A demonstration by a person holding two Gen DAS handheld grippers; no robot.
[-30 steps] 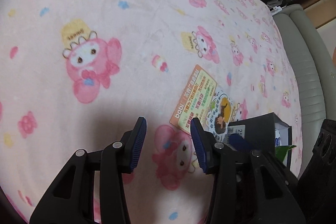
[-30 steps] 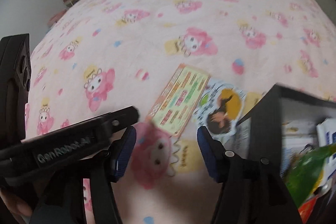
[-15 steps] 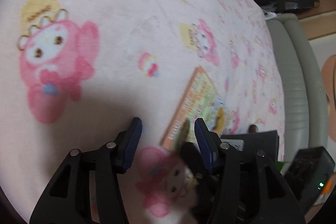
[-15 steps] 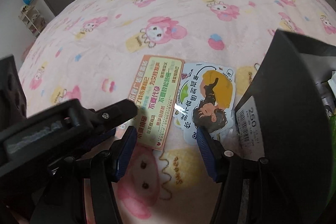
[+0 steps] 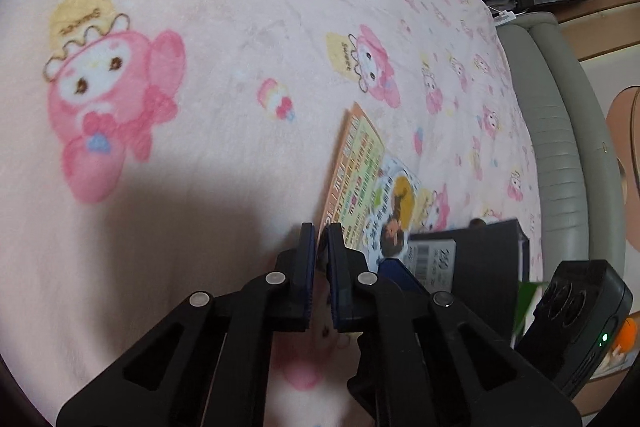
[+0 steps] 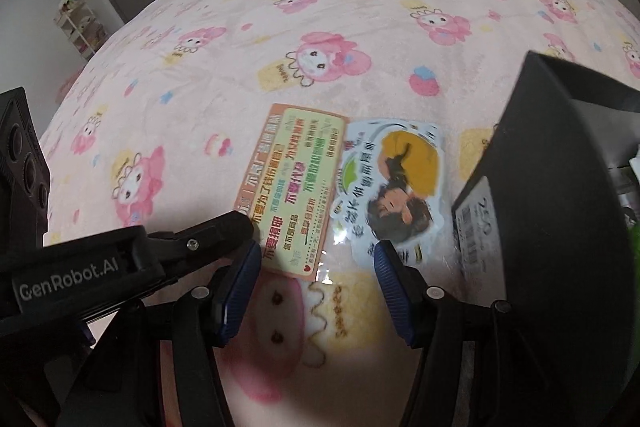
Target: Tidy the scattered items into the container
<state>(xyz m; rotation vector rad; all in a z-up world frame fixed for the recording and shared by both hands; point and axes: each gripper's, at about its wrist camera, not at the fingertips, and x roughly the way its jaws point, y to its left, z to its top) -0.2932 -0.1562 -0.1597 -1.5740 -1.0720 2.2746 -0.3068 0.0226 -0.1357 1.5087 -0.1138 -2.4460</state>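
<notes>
Card flat, long axis toward tongs | left tongs pinch its corner

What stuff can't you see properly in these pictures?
- Box contents: right view, its dark wall and the frame edge hide them.
- Orange card near corner: left view, left gripper fingers cover it; grip uncertain.
- Cartoon sticker lower edge: right view, right gripper finger covers it.
</notes>
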